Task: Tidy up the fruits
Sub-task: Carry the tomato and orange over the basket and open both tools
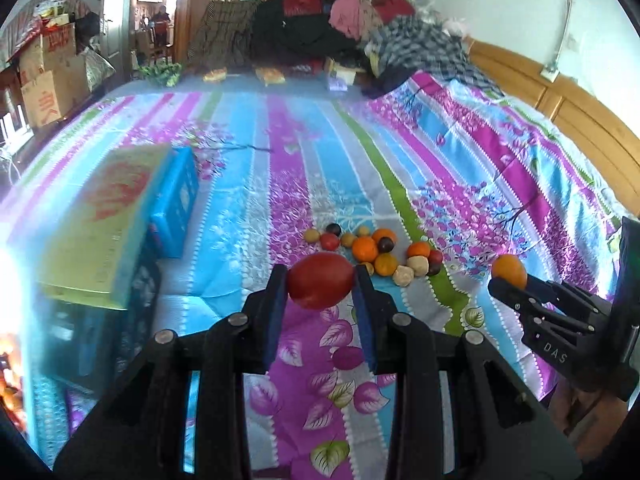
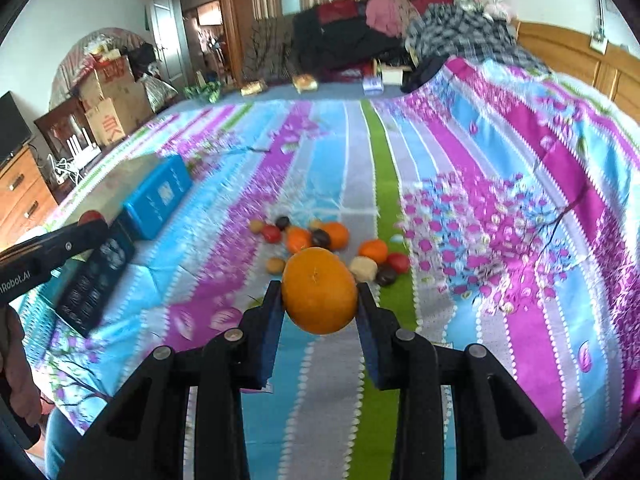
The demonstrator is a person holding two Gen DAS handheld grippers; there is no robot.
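My left gripper [image 1: 321, 280] is shut on a red tomato [image 1: 321, 280], held above the striped bedspread. My right gripper [image 2: 319, 292] is shut on an orange [image 2: 319, 292], also lifted off the bed. In the left wrist view the right gripper [image 1: 505, 280] shows at the right edge with the orange [image 1: 509, 271] at its tip. The left gripper [image 2: 86, 222] shows at the left of the right wrist view, with the tomato [image 2: 91, 216] partly hidden. A pile of small fruits [image 1: 372, 250] [image 2: 320, 240], orange, red, dark and tan, lies on the bed beyond both grippers.
A blue crate [image 1: 176, 208] [image 2: 156, 200] stands at the left on the bed, with a yellow-green box [image 1: 100, 220] on it. Clothes [image 1: 340, 28] are heaped at the far end. A wooden headboard [image 1: 580, 112] runs along the right. Cardboard boxes [image 2: 108, 100] stand off the bed at the left.
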